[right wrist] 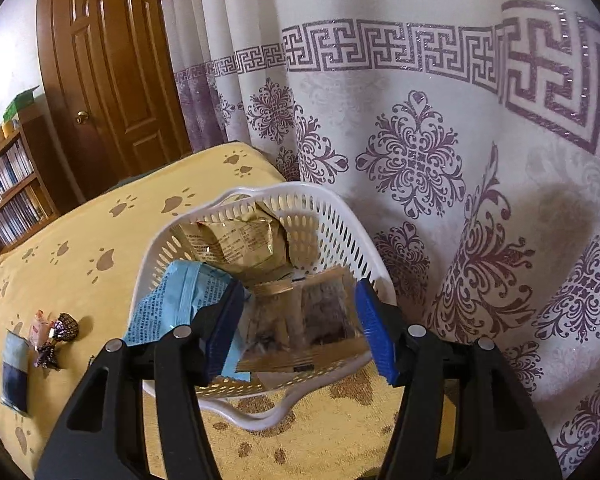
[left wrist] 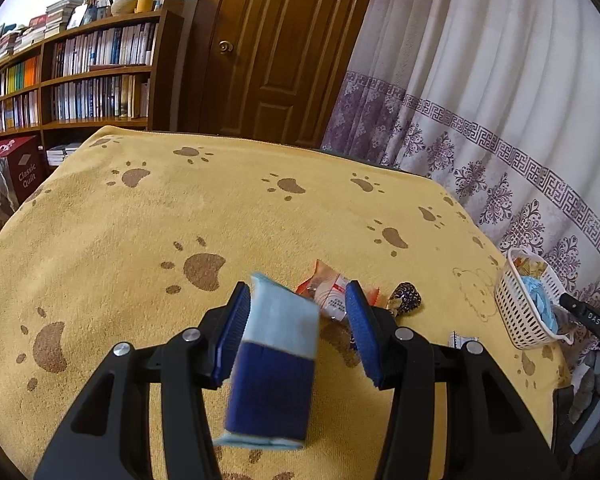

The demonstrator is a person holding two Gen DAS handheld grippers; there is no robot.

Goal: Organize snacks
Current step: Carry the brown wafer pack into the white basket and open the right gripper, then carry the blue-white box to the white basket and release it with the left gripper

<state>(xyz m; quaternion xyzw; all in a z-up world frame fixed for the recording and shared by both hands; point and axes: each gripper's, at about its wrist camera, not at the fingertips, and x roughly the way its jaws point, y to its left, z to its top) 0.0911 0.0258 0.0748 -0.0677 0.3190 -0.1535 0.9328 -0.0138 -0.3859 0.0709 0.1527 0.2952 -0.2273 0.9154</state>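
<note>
Yellow blanket (left wrist: 148, 216) printed with brown paw marks covers the whole surface, with a wooden door and a patterned curtain behind it.

My left gripper (left wrist: 296, 332) hangs low over the blanket with a blue packet (left wrist: 274, 360) between its fingers. The left pad rests against the packet's edge, but a gap shows on the right side, so I cannot tell whether I am truly pinching it. The packet's long axis runs along my fingers, pale end pointing away from me, dark end toward me. Just beyond lie an orange wrapper (left wrist: 330, 290) and a small dark candy (left wrist: 406, 296).

My right gripper (right wrist: 300, 328) hovers over the white basket (right wrist: 340, 236) by the curtain, fingers spread, touching nothing. Beneath them a tan packet (right wrist: 300, 320) lies in the basket, beside a gold packet (right wrist: 236, 244) and a light blue one (right wrist: 172, 304).

I judge the right hand's drop finished and the left hand's pick-up in progress. The next move calls for a firm squeeze across the blue packet's narrow width, then a lift and a carry rightward to the basket.
</note>
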